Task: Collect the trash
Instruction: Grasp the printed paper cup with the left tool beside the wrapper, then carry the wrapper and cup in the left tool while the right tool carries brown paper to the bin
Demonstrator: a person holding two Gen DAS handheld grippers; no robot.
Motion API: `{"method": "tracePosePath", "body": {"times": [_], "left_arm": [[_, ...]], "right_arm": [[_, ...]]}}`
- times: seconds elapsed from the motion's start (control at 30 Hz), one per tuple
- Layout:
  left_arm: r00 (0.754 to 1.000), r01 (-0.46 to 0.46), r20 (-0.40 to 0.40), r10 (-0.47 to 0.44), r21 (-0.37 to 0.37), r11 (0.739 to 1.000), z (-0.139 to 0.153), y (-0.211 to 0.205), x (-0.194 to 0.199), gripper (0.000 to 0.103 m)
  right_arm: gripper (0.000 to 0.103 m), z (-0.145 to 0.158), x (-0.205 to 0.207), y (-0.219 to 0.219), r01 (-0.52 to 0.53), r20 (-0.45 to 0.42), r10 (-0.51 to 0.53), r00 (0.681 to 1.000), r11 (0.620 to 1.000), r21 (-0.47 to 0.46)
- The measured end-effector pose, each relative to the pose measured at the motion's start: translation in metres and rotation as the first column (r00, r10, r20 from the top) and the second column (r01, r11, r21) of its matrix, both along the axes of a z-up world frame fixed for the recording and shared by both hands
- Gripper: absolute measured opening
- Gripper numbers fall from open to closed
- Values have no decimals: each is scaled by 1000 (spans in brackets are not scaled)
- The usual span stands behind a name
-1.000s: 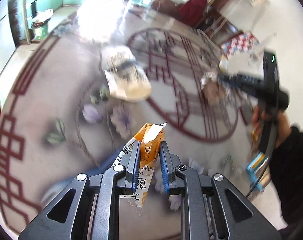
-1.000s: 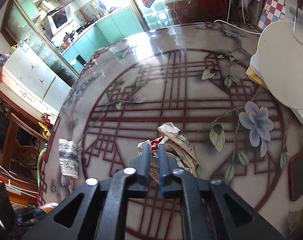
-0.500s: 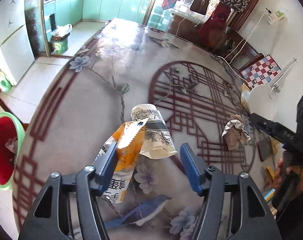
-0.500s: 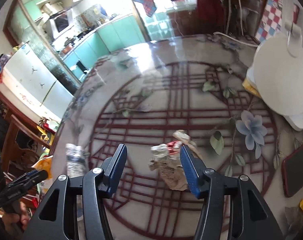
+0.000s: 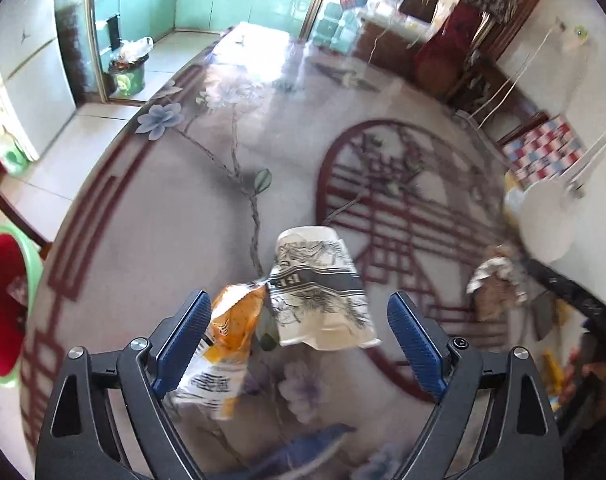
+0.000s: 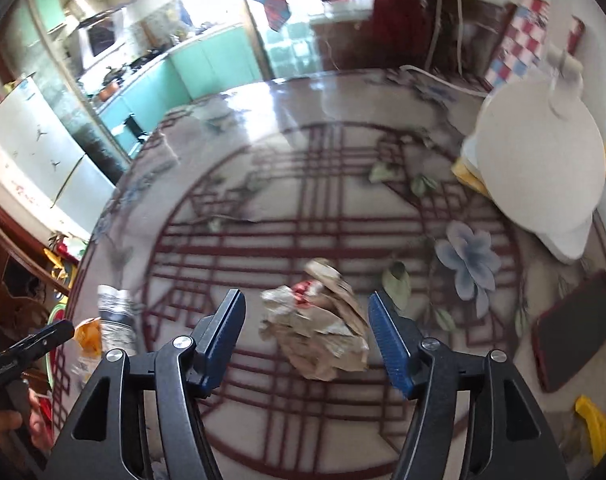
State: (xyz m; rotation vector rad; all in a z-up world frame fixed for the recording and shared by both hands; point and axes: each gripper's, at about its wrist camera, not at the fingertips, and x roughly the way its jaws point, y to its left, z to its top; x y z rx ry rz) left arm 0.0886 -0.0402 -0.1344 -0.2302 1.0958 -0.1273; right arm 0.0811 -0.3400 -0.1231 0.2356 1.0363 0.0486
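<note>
The table (image 5: 151, 216) holds three pieces of trash. The crushed paper cup (image 5: 317, 288) lies on its side between the left gripper (image 5: 299, 332) jaws, which gape wide and empty. Touching it, the orange wrapper (image 5: 227, 336) rests by the left jaw. The right gripper (image 6: 305, 332), equally wide, straddles the crumpled paper wad (image 6: 319, 326). All look light and crushable; pinch across their bulk. Blur hides fine detail.

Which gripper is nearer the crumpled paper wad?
Right. The right gripper is open with the wad between its fingers; the left gripper is off to the side, by the cup.
</note>
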Motion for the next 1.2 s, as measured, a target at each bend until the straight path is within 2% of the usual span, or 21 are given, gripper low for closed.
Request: {"method": "tracePosePath", "body": {"times": [0.1, 0.2, 0.27, 0.4, 0.57, 0.6, 0.67, 0.7, 0.73, 0.77, 0.83, 0.93, 1.2], "left_arm": [[998, 3, -58, -4, -18, 1000, -18, -2, 7, 89], [996, -46, -84, 39, -84, 995, -26, 6, 7, 89], [993, -70, -106, 60, -96, 993, -31, 8, 10, 90], [984, -74, -171, 49, -138, 988, -46, 3, 19, 99], [988, -5, -151, -1, -37, 999, -48, -17, 23, 101], [990, 10, -142, -12, -17, 1000, -47, -19, 22, 99], [992, 47, -115, -43, 32, 998, -44, -24, 20, 75], [992, 65, -110, -61, 35, 997, -42, -26, 20, 67], [990, 77, -118, -74, 24, 997, -42, -26, 20, 62], [989, 89, -121, -87, 13, 996, -41, -26, 21, 61], [988, 97, -118, -96, 0, 995, -40, -26, 21, 52], [989, 107, -107, -104, 16, 994, -38, -28, 19, 46], [990, 136, -46, -132, 98, 986, -24, -35, 8, 45]], "right_arm": [[63, -6, -3, -11, 22, -10, -22, 1000, 1000, 21], [63, -9, -5, -19, 33, -12, -33, 999, 999, 23], [63, -14, -2, -23, 35, -22, -35, 999, 999, 26], [63, -23, 3, -20, 19, -41, -17, 999, 999, 48], [63, -35, 13, -11, -16, -76, 22, 997, 998, 68], [63, -37, 15, -9, -23, -81, 29, 996, 997, 74], [63, -43, 17, -4, -38, -103, 47, 994, 996, 85], [62, -46, 17, -1, -44, -110, 54, 992, 995, 91], [59, -47, 17, 2, -52, -107, 63, 992, 993, 105], [43, -48, 16, 4, -57, -102, 69, 992, 991, 119], [40, -47, 14, 8, -59, -90, 71, 993, 990, 129], [38, -43, 10, 14, -72, -64, 82, 995, 987, 145], [38, -18, 5, 22, -102, 0, 103, 995, 984, 145]]}}
